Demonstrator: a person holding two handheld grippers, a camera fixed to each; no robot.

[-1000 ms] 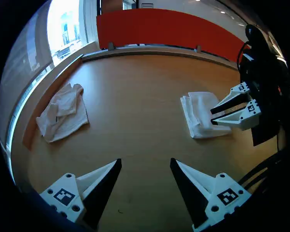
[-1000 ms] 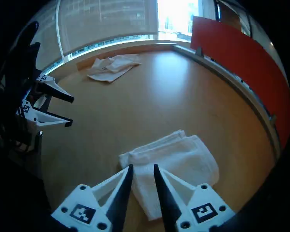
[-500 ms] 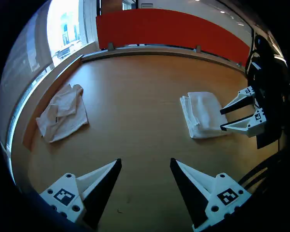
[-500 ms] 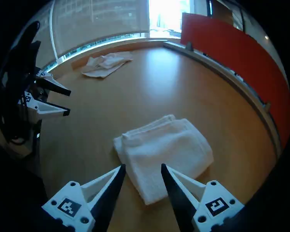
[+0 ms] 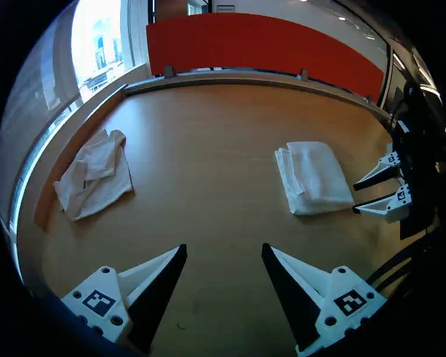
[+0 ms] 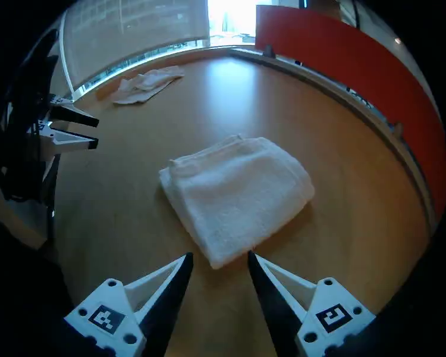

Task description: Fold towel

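Folded towel (image 6: 238, 196) lies flat mid-table (image 6: 342, 196), its near corner just ahead of the right gripper (image 6: 219, 257). Fingers are partly open and hold nothing, probably clear of the cloth. Left gripper (image 5: 223, 247) is wide open and empty over bare wood. Crumpled second towel (image 5: 93, 178) sits far left by the window.

Left gripper (image 5: 223, 246) at near edge, fingers spread above wooden table (image 5: 211, 137), folded white towel (image 5: 315, 177) lying flat at right, right gripper (image 5: 355, 199) just beside it, fingers apart, crumpled towel (image 5: 92, 174) at left near window (image 5: 98, 41), red panel (image 5: 264, 44) along far side.
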